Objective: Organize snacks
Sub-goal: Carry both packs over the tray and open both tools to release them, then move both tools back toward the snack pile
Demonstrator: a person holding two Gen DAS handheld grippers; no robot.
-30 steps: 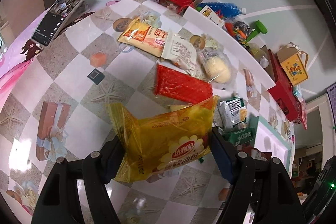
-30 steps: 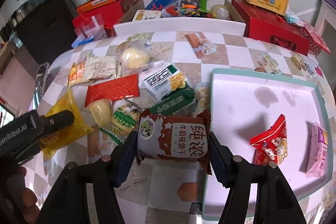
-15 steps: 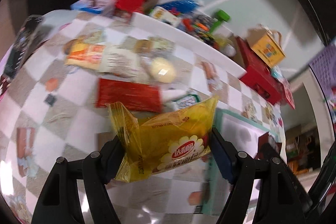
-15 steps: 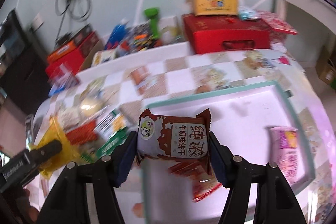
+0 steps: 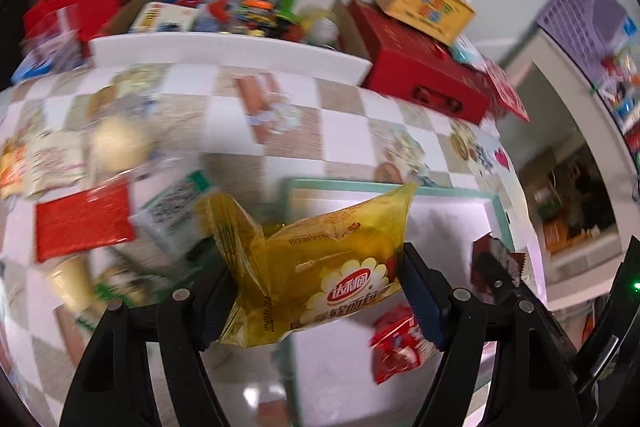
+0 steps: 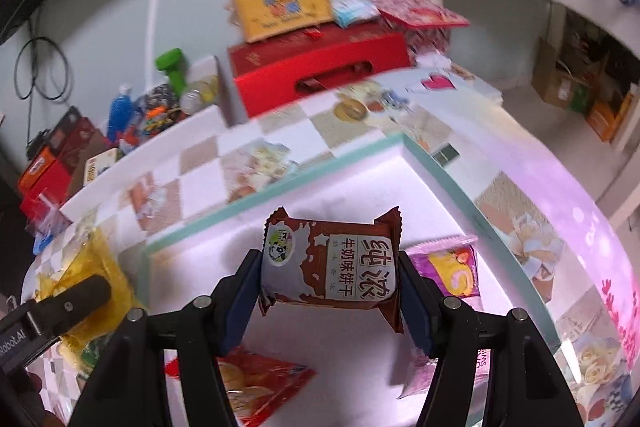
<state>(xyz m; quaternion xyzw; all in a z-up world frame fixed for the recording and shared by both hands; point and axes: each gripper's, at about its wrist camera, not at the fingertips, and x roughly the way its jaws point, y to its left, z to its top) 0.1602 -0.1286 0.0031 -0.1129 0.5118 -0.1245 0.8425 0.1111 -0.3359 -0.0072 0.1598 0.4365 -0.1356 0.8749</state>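
My left gripper is shut on a yellow snack packet and holds it above the left edge of the white tray with the teal rim. My right gripper is shut on a brown-and-white milk biscuit packet and holds it above the tray. In the tray lie a red snack packet and a pink packet. The red packet also shows in the left wrist view. The left gripper with its yellow packet shows at the left of the right wrist view.
Loose snacks lie on the checked tablecloth left of the tray: a red wafer packet, a white-green packet, a round bun. Behind the table are a red box, a yellow carry box and a crate of bottles.
Both grippers have swung right from the snack pile to above the tray, each still holding its packet. The right gripper now hangs over the tray's middle, the left over its left edge.
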